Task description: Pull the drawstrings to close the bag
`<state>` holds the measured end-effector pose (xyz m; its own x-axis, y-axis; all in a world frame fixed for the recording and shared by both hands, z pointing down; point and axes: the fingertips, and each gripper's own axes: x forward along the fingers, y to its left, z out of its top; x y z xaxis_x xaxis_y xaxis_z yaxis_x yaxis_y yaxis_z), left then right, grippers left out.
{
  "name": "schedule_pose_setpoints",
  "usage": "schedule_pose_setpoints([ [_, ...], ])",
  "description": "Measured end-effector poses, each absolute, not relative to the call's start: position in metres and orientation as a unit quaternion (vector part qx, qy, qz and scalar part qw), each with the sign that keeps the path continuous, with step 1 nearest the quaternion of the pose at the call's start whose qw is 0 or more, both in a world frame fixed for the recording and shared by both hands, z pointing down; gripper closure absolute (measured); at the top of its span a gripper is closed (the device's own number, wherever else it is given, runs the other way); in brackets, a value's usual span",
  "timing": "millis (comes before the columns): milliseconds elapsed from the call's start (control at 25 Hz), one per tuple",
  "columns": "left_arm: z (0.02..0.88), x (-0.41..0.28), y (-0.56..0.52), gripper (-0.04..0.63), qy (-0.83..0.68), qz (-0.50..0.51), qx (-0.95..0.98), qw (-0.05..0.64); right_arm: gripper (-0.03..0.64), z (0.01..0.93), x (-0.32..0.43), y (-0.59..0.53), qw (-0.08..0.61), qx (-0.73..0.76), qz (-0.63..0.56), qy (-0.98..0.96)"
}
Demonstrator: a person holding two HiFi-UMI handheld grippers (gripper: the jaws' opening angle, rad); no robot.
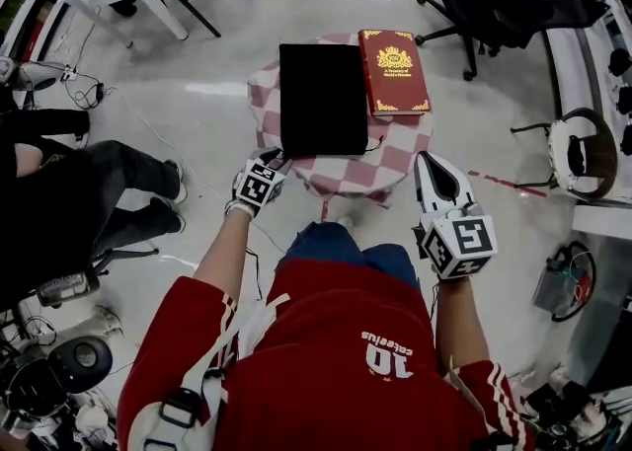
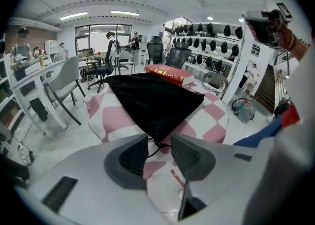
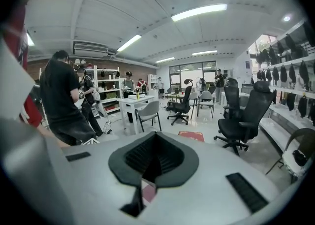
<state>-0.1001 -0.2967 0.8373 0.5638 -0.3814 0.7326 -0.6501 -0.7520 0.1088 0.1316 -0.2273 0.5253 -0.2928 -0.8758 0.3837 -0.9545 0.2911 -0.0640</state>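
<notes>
1. Looking at the bag (image 1: 323, 99) first: it's plain black soft cloth, rectangular, lying flat with nothing bulging inside. It sits on the table (image 1: 400, 158), covering the left and middle of the top. Its mouth end points at the table's near edge.
2. From the left gripper view the bag (image 2: 152, 101) narrows to a gathered corner at the table's near side. A thin dark drawstring (image 2: 152, 150) with a little knot comes out of that corner.
3. The left gripper (image 1: 269, 158) is right at the table's near-left edge and tilted down at it. In its own view, the left gripper (image 2: 158, 143) has its jaws a narrow gap apart. The drawstring hangs in that gap, but the pads aren't pinching it.
4. The right gripper (image 1: 431, 165) is off the table's near-right edge, out in the air. Its own view shows the right gripper (image 3: 153, 143) with jaws closed together and nothing in them.
5. The table is small and round, with a pink-and-white checked cloth (image 2: 118, 118) draped over it.
6. Also on the table, along its right side towards the far edge, is a red hardcover book (image 1: 393, 71) with gold ornament. It lies flat, with its long edge running along the bag's. Can't tell if they actually touch.
7. Count: one bag, one drawstring that I can make out, one book, one table and two grippers.
</notes>
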Motion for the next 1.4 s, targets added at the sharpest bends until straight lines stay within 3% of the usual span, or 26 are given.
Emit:
schedule_pose_setpoints([
  [480,0.851,-0.101,-0.296,0.476,-0.299,0.368,0.853,0.218,0.601,0.531,0.13,-0.222,0.141,0.588,0.149,-0.783],
  [880,0.851,-0.098,-0.289,0.572,-0.287,0.393,0.84,0.24,0.601,0.528,0.133,-0.213,0.139,0.591,0.157,-0.779],
  [1400,0.808,-0.098,-0.289,0.575,-0.304,0.364,0.846,0.242,0.601,0.519,0.131,-0.202,0.151,0.59,0.167,-0.775],
])
